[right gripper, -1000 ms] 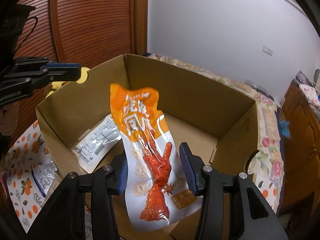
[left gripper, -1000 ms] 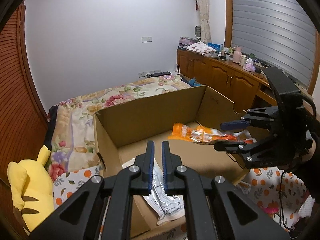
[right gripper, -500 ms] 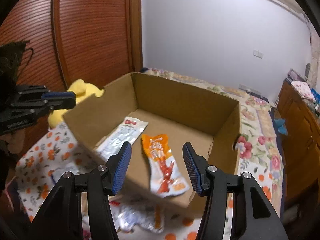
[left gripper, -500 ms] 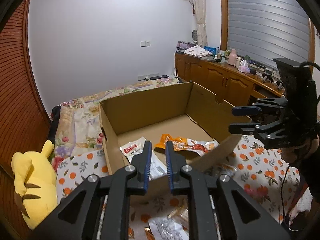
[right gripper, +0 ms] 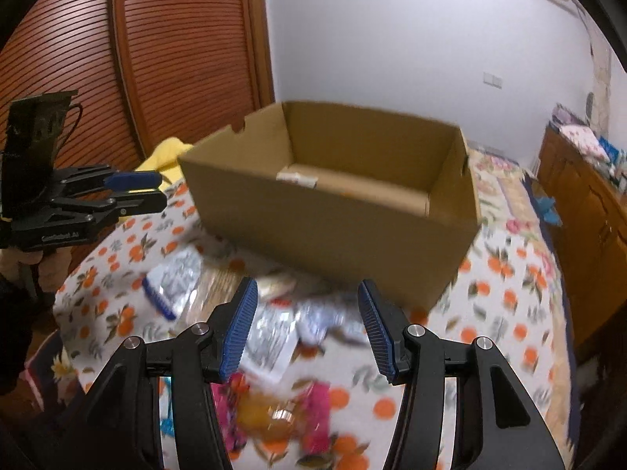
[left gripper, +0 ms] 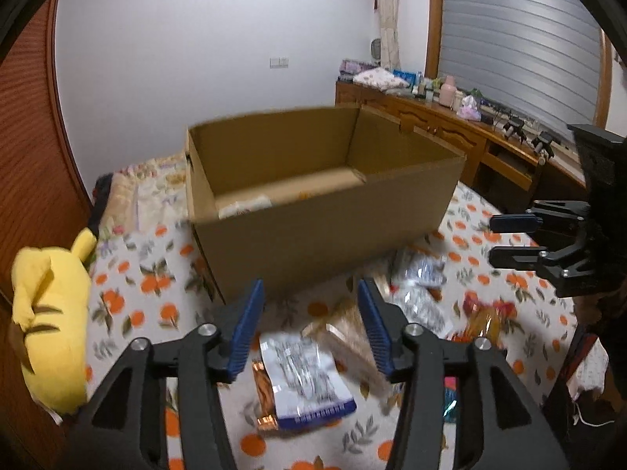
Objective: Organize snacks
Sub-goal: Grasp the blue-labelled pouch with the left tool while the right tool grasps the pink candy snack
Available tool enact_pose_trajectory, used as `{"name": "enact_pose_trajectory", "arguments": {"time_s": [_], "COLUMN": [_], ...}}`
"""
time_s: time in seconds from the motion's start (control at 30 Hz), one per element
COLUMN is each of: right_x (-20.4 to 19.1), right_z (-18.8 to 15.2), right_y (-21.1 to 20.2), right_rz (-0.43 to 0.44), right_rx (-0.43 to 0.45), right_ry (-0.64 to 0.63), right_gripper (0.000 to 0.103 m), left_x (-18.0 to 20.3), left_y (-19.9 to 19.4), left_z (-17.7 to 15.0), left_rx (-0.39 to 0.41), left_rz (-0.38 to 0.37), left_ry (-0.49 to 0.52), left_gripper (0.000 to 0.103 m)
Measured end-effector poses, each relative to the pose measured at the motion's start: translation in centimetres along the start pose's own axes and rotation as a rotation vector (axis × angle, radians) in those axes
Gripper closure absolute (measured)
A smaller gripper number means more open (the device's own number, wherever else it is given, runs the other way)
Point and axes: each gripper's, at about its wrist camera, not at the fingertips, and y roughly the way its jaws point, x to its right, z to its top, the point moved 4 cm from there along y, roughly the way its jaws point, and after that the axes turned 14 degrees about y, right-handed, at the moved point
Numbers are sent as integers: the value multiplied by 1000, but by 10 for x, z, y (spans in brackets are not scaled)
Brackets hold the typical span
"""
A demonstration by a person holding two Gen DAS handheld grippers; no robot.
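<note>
An open cardboard box [left gripper: 321, 243] [right gripper: 333, 227] stands on the orange-print cloth. A white packet [left gripper: 243, 207] [right gripper: 296, 178] lies inside it. Loose snack packets lie in front of the box: a silver one with a blue edge [left gripper: 305, 376] [right gripper: 172, 282], a brown one [left gripper: 348, 337], silver ones [left gripper: 419, 274] and a pink-orange one [right gripper: 282, 415]. My left gripper [left gripper: 309, 313] hovers over them, its jaws opening, with nothing between the pads. My right gripper [right gripper: 308, 313] is open and holds nothing; it also shows from the side [left gripper: 509, 243].
A yellow plush toy [left gripper: 47, 313] lies at the left of the cloth. Wooden cabinets [left gripper: 450, 133] with clutter run along the right wall. A ribbed wooden door [right gripper: 156, 58] stands behind the left side. A floral blanket [right gripper: 501, 188] lies past the box.
Both grippers have drawn back from over the box to the packets in front of it. The left jaws went from shut to open. The orange packet left the right gripper and stayed in the box.
</note>
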Motion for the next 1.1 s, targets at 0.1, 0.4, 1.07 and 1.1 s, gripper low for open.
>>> {"name": "enact_pose_trajectory", "arguments": {"time_s": [0.1, 0.4, 1.07, 1.1], "right_x": [5, 7, 11, 12], "right_z": [-20, -60, -91, -91], "right_y": [-2, 1, 4, 5], "right_rz": [-18, -32, -42, -44], "right_rx": [-17, -46, -91, -89], "right_ry": [27, 90, 213, 221], "right_gripper": [48, 48, 45, 42], "left_x": [4, 5, -3, -3], "left_y": [7, 21, 49, 48], "left_z": [-15, -44, -68, -69], "left_rx": [-26, -78, -158, -157], "left_rz": [4, 27, 25, 24], "left_ry": [-18, -49, -85, -86], "left_gripper": [46, 36, 35, 35]}}
